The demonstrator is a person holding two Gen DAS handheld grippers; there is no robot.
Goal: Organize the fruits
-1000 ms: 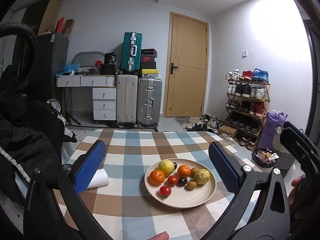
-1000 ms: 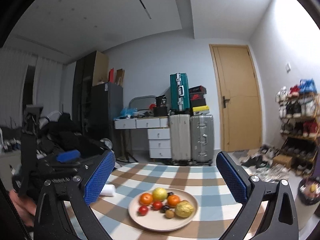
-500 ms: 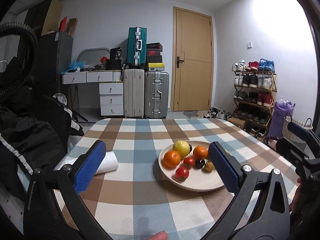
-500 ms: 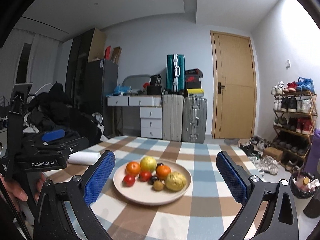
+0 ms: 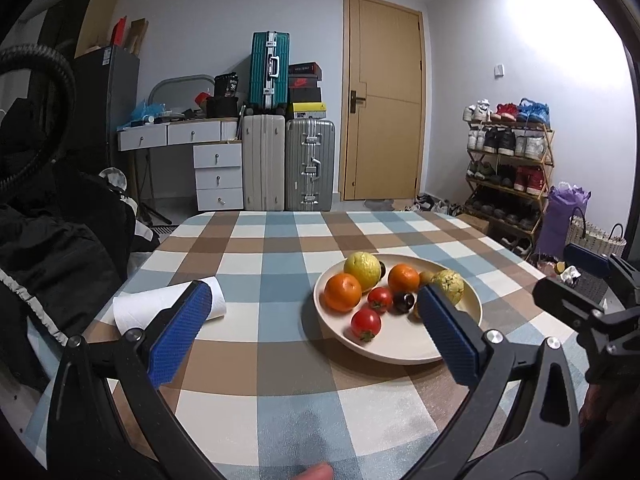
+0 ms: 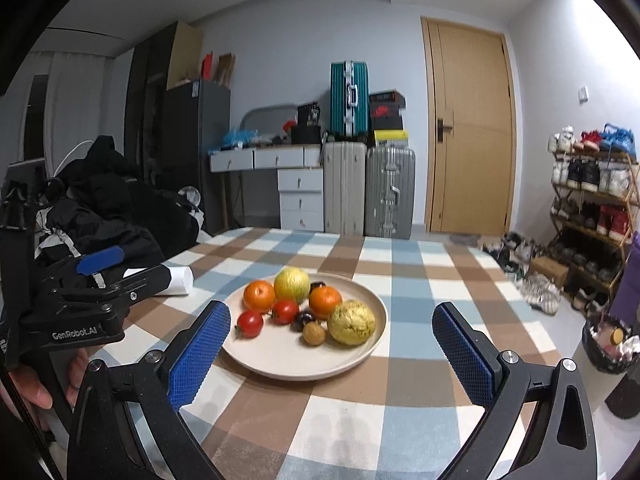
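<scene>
Left gripper (image 5: 314, 322) hovers over the checked tabletop (image 5: 280, 368), jaws spread wide, holding nothing; a paper roll (image 5: 170, 306) sits just behind its left finger. Ahead and right of it, the plate (image 5: 400, 350) carries the fruit. Right gripper (image 6: 331, 346) hangs wide open and empty too, the plate directly ahead between its fingers: oranges (image 6: 259, 296), tomatoes (image 6: 250, 324).

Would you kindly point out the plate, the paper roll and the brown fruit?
plate (image 6: 280, 364): right wrist view, bare near rim.
paper roll (image 5: 160, 305): left wrist view, middle of its side.
brown fruit (image 6: 313, 333): right wrist view, its centre.
</scene>
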